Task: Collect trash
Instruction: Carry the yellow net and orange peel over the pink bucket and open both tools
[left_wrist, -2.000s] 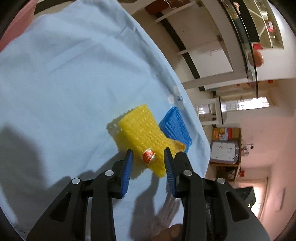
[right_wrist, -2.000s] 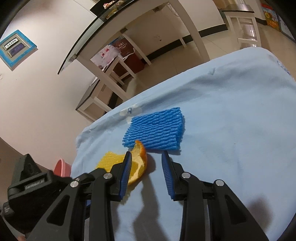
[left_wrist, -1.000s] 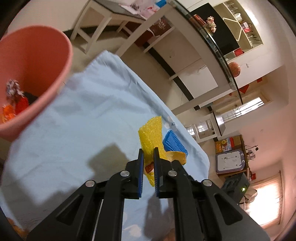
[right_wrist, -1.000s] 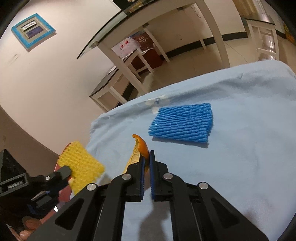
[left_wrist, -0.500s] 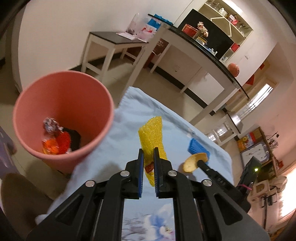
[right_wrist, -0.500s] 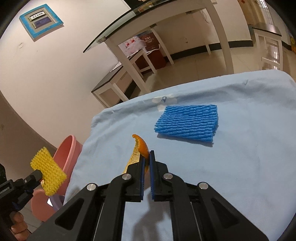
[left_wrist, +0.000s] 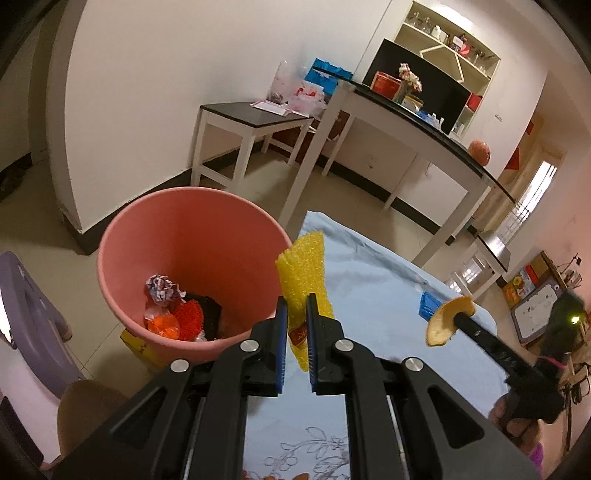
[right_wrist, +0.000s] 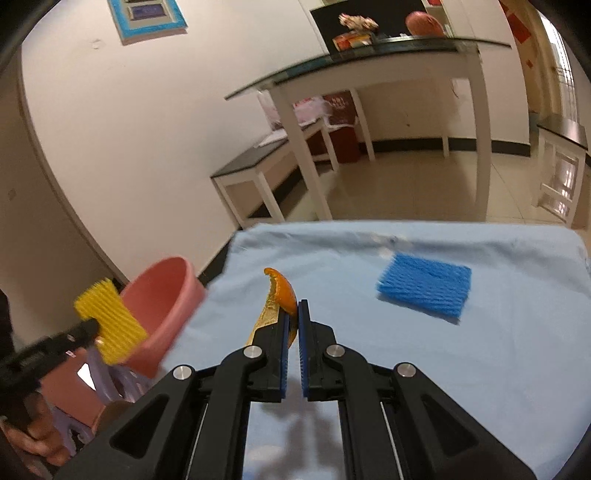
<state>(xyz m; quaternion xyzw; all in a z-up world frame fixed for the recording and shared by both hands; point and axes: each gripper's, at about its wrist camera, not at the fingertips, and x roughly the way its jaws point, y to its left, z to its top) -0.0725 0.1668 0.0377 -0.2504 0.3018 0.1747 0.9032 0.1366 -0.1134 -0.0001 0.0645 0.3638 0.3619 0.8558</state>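
My left gripper is shut on a yellow foam fruit net and holds it in the air beside the rim of the pink bin. The bin holds several pieces of trash. My right gripper is shut on an orange peel and holds it above the light blue tablecloth. A blue foam net lies flat on the cloth to the right. In the right wrist view the yellow net sits in front of the bin.
A purple stool stands left of the bin. White tables with dark tops stand against the far wall. The cloth's near part has a flower print. The right gripper with its peel shows in the left wrist view.
My left gripper closed on the yellow net, lifted it off the cloth and carried it left to the bin. My right gripper closed on the orange peel and raised it, also moving left.
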